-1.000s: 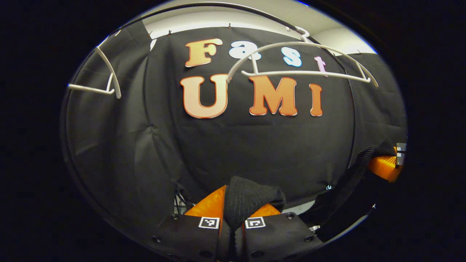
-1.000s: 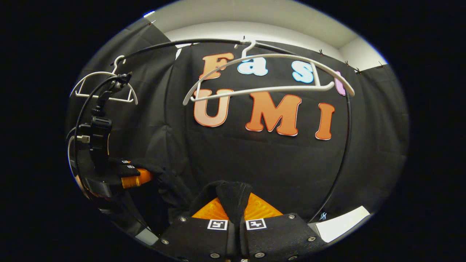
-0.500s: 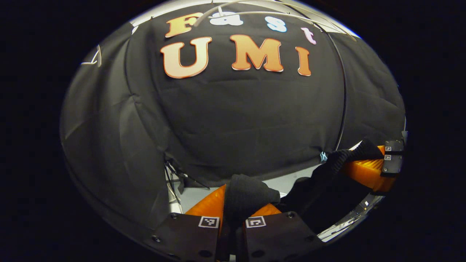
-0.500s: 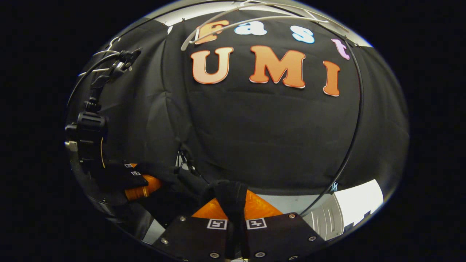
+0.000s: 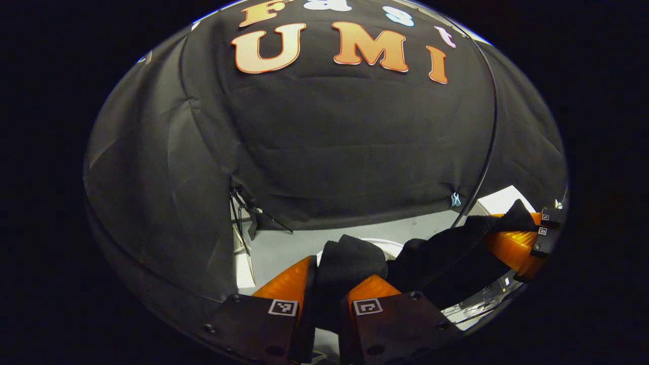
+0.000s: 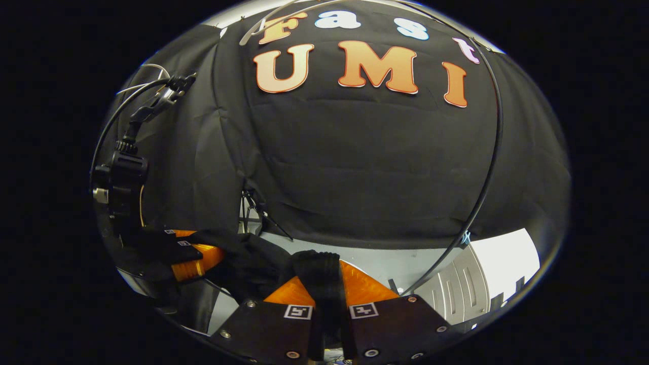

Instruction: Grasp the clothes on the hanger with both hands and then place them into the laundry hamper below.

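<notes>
- In the left gripper view, the left gripper is at 6 o'clock; its jaws are closed on a bunch of the black clothes, which stands up between the two fingers.
- From this bunch the black clothes stretch toward 3 o'clock, to the right gripper, which also pinches the fabric.
- In the right gripper view, the right gripper holds a narrow fold of the clothes between its jaws.
- There the cloth runs toward 9 o'clock to the left gripper.
- A white hanger is at 12 o'clock, bare.
- A white slatted object is at 4 o'clock; I cannot tell if it is the hamper.
</notes>
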Tool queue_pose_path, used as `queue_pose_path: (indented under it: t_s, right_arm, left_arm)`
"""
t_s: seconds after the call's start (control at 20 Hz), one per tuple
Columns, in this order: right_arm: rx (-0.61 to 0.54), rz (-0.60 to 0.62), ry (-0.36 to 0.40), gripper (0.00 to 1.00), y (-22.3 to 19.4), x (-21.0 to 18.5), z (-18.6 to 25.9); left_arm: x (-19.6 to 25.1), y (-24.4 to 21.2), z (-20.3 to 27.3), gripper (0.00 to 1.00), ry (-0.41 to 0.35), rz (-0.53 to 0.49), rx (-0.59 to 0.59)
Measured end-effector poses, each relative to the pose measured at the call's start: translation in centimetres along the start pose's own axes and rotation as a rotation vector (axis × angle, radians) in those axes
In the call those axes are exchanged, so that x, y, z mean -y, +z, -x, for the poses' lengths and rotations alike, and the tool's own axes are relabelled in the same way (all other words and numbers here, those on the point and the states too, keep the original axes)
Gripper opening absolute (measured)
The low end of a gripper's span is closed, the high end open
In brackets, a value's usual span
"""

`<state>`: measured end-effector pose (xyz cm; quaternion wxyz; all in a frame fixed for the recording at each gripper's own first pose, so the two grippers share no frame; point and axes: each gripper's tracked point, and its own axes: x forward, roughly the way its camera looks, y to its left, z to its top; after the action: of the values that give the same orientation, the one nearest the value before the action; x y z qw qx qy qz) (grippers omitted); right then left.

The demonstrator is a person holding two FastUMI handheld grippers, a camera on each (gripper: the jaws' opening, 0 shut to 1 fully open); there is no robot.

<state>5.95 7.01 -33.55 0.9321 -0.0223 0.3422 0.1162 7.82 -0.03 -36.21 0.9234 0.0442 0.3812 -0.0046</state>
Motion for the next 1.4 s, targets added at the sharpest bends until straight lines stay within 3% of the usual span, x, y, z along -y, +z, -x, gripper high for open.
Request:
queue_pose_path:
  t_s: [0.1,0.15,0.25,0.35,0.4,0.65,1.05,1.4]
  right_arm:
    - [-0.013,0.012,-0.004,0.22,-0.7,0.0,0.0]
    - [-0.03,0.013,-0.011,0.42,-1.5,0.3,-0.1]
    - [-0.051,-0.005,0.0,0.43,-2.8,-0.1,0.0]
    - [-0.041,-0.031,0.004,0.52,-2.9,-0.3,0.3]
    - [-0.045,-0.029,-0.005,0.64,-3.1,-0.1,0.3]
    - [-0.081,-0.038,-0.028,0.87,-4.4,0.5,0.3]
    - [-0.073,-0.062,-0.053,0.88,-4.1,1.5,3.4]
    - [0.086,-0.062,-0.091,0.92,3.4,2.9,9.6]
  left_arm:
    - [0.0,-1.5,-0.5,0.3,-0.013,0.028,-0.041]
    - [0.1,-2.5,-0.5,0.43,-0.014,0.043,-0.083]
    - [-0.3,-3.3,-0.8,0.56,0.008,0.06,-0.099]
    - [-1.1,-3.1,-0.8,0.85,0.021,0.051,-0.091]
    - [-1.5,-3.0,-0.8,1.0,0.033,0.04,-0.088]
    - [-1.8,-3.2,-0.2,0.98,0.034,0.041,-0.074]
    - [-3.6,-1.8,3.5,0.99,0.063,0.072,-0.001]
    - [-6.1,4.8,10.9,0.98,0.101,0.078,0.205]
